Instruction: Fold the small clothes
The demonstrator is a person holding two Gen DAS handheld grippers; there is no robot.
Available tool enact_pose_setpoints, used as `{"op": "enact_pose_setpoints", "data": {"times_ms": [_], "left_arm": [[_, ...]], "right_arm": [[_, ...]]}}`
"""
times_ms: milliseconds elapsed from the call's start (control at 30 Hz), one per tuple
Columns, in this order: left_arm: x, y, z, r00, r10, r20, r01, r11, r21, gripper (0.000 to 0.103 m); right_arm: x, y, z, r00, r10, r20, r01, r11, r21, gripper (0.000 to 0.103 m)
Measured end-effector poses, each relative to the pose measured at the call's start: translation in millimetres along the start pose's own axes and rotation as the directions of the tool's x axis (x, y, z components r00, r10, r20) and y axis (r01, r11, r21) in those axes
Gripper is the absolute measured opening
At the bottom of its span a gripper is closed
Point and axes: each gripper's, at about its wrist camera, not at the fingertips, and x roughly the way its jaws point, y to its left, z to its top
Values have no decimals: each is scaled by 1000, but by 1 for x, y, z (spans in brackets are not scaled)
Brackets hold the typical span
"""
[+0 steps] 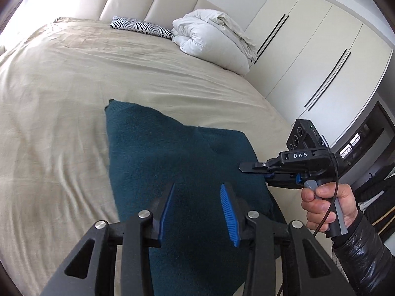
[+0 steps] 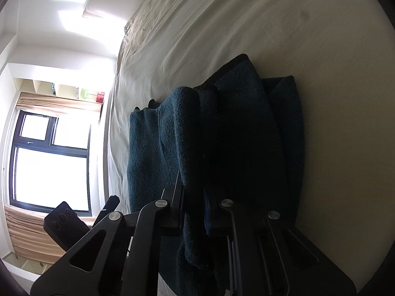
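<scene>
Right gripper (image 2: 193,204) clamps the teal garment (image 1: 177,153); left gripper (image 1: 197,212) hovers open above it.

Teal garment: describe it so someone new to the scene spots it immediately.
Start at the wide bed with its beige sheet, headboard at the far end. On the near part, in front of both grippers, lies the teal garment, a dark fuzzy knit. Nothing else on the bed is dark: the duvet bundle is white, the pillow zebra-striped.

open bedsheet (image 1: 61,98) left of sweater (image 1: 172,153)
</scene>
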Motion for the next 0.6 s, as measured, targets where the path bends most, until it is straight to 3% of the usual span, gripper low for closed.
{"op": "enact_pose_setpoints", "data": {"times_ms": [67,133,200,267,333,400,600], "left_arm": [[22,6,-4,998,6,-58,-8,1000,-24,35],[32,18,-7,998,-14,-65,10,998,-68,22],[30,26,-4,996,-63,-59,56,992,-113,21],[26,34,2,992,-119,-36,112,981,-161,25],[24,41,8,987,-162,0,158,965,-207,41],[25,42,14,983,-182,19,181,957,-228,45],[40,38,13,982,-187,10,184,956,-230,45]], "right_arm": [[3,-3,0,1000,-4,0,4,1000,2,10],[1,-9,2,1000,-5,0,5,1000,7,10],[1,-14,3,1000,-3,-2,3,1000,11,10],[-1,-15,3,1000,1,-6,-1,1000,5,10],[7,-2,7,1000,-4,-3,4,1000,1,10],[6,0,10,1000,-13,-4,13,1000,-8,10],[6,19,13,999,-43,-7,42,999,-24,10]]}}
